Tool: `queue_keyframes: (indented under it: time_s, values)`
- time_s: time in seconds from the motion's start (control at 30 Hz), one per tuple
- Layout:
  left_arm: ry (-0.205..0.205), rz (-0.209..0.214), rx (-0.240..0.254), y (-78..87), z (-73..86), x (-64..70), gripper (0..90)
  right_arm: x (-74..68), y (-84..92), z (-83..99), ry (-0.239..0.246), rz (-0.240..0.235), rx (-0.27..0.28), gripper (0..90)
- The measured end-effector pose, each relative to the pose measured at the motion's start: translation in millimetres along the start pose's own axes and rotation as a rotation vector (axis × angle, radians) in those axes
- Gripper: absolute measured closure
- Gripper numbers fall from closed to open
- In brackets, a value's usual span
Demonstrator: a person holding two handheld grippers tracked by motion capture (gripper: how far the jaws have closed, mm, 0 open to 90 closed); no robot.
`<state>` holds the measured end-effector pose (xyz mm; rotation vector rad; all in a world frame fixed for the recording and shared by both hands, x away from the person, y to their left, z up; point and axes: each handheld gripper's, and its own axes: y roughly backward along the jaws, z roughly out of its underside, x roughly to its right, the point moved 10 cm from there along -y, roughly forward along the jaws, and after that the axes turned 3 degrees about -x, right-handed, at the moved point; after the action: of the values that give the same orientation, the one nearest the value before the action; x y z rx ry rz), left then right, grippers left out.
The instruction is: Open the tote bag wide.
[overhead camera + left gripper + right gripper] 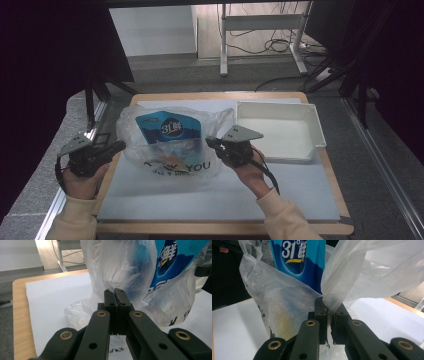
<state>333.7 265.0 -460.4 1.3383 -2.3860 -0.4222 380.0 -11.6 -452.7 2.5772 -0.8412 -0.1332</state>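
A clear plastic bag (170, 155) with black lettering stands on the white sheet, stretched between both grippers. Inside it a blue package (167, 127) stands upright. My left gripper (120, 146) is at the bag's left edge. In the left gripper view its jaws (115, 292) are pressed together with the bag's film (125, 265) gathered at their tips, the blue package (172, 262) behind. My right gripper (209, 141) holds the bag's right side. In the right gripper view (328, 303) a strip of the bag (342, 277) rises from between the closed jaws, beside the package (297, 257).
A white tray (315, 125) sits at the back right of the table, just right of the bag. A white sheet (225, 195) covers most of the wooden tabletop (220, 228). Beyond the table are a grey floor and a metal stand with cables.
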Motion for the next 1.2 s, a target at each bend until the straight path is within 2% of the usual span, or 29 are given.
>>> queue_keyframes:
  time_s: [0.43, 0.97, 1.2]
  values:
    - [0.020, -0.004, -0.048, -7.5, 20.5, -3.6, 90.0, -1.8, -6.6, 18.0, -0.008, -0.009, -0.033, 83.9]
    - [0.048, 0.005, -0.099, -16.6, 44.3, -2.6, 90.0, -0.3, -10.4, 43.0, -0.052, -0.032, -0.060, 83.9]
    - [0.063, 0.006, -0.117, -19.5, 53.1, -3.1, 90.0, -4.9, -14.3, 53.5, -0.013, -0.035, -0.090, 83.6]
